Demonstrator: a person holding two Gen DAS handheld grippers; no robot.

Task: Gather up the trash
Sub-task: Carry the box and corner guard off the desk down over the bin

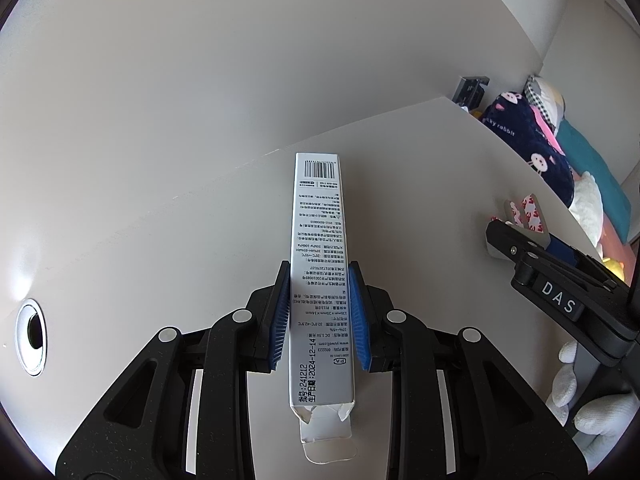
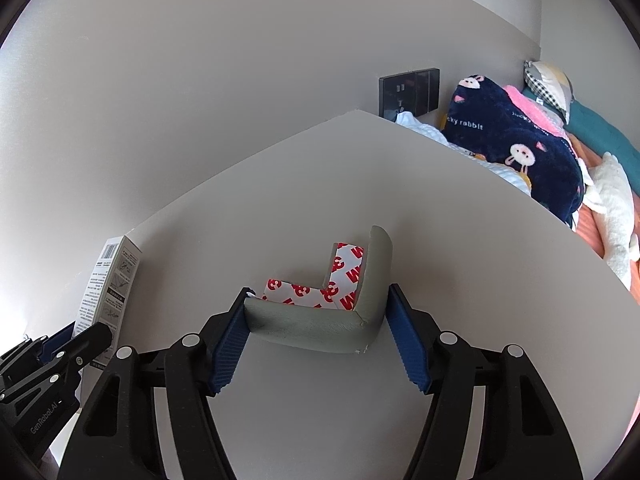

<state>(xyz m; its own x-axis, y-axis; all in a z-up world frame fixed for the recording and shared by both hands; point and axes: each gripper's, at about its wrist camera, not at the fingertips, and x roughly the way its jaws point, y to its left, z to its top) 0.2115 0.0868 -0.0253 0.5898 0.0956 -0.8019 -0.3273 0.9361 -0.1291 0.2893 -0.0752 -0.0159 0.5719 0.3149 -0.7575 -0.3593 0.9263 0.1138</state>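
On the white tabletop (image 2: 360,184) there are two pieces of trash, one for each of the two grippers: one long silver carton (image 1: 322,280) and one grey L-shaped corner guard (image 2: 352,312) lined with red-and-white backing paper. The left gripper (image 1: 320,312) points steeply downward and is clamped on the carton, its blue pads pressing the two long sides near the torn, open end; the barcode end reaches forward toward the table's far edge, where it meets the wall. The right gripper (image 2: 320,336) also tilts steeply down, near the table's right edge. The corner guard rests on the tabletop between its fingers: the left pad touches the end of one leg, while a narrow gap seems to separate the right pad from the bent corner, so the jaws are not yet gripping it. Beyond the right edge lies a navy rabbit-print blanket (image 2: 516,136).
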